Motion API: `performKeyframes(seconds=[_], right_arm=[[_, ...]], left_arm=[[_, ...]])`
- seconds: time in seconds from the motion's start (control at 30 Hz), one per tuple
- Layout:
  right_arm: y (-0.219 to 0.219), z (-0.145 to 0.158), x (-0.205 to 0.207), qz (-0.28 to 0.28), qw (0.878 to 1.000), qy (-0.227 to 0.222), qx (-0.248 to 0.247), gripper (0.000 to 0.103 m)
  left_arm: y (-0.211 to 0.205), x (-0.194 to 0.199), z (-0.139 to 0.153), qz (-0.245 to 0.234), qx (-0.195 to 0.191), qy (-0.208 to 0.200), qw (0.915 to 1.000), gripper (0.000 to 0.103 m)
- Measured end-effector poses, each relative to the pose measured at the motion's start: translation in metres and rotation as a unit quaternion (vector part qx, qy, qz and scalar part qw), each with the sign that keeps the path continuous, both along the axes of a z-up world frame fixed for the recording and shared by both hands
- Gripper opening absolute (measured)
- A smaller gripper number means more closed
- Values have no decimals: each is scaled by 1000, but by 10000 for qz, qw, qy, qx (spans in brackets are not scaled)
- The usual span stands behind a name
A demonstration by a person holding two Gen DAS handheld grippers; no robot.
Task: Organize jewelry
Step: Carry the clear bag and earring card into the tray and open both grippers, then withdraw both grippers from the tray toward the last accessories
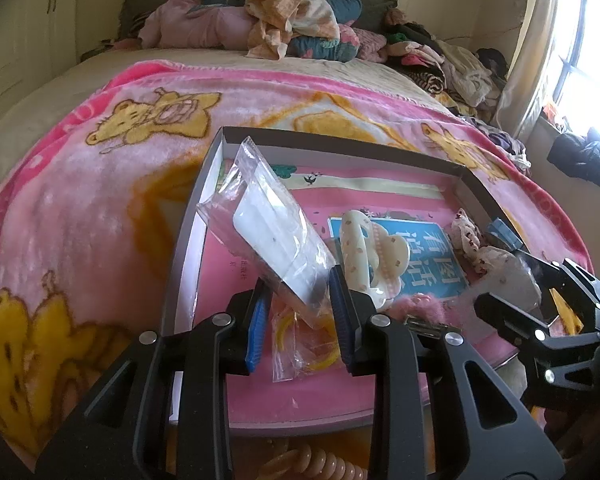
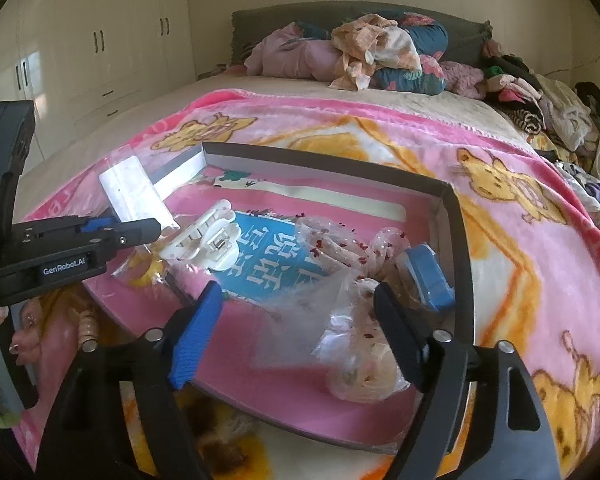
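**Holding the sachet up, with the scrunchie bag under my other tool**

Standing tilted over the box point(image 1: 188, 216), the clear sachet point(image 1: 272, 232) has its long axis running up and away from my left gripper point(image 1: 300, 312), which pinches its lower end. My right gripper point(image 2: 296, 320) gapes wide around the bagged scrunchie point(image 2: 360, 352) lying in the box's near right corner, pads not pressing.

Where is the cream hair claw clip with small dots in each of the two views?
Left wrist view: the hair claw clip lies right of centre, just beyond the left gripper.
Right wrist view: the clip is left of centre, beside the left gripper.
Shared landmark: the blue book cover under it.
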State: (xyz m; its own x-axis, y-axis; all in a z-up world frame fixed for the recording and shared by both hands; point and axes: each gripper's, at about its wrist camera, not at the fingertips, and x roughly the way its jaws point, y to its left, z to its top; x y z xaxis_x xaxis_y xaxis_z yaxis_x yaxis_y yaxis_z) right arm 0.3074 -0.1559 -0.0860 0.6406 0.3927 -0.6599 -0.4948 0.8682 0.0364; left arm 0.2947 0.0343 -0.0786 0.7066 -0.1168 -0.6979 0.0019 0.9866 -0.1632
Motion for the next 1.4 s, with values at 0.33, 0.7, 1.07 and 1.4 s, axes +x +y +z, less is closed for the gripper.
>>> performKeyframes(seconds=[0.33, 0.7, 1.07, 1.4], right_arm=[[-10, 7, -10, -119, 9997, -109, 167, 90], [-28, 12, -23, -378, 9985, -111, 381, 94], [-40, 19, -42, -580, 9972, -306, 360, 94], [-50, 20, -67, -706, 9962, -351, 369, 94]], left_arm=[[2, -2, -2, 74, -5, 10, 10000, 42], [5, -19, 11, 130, -43, -222, 9997, 71], [2, -43, 25, 113, -92, -460, 9988, 88], [1, -66, 31, 129, -51, -580, 9982, 88]])
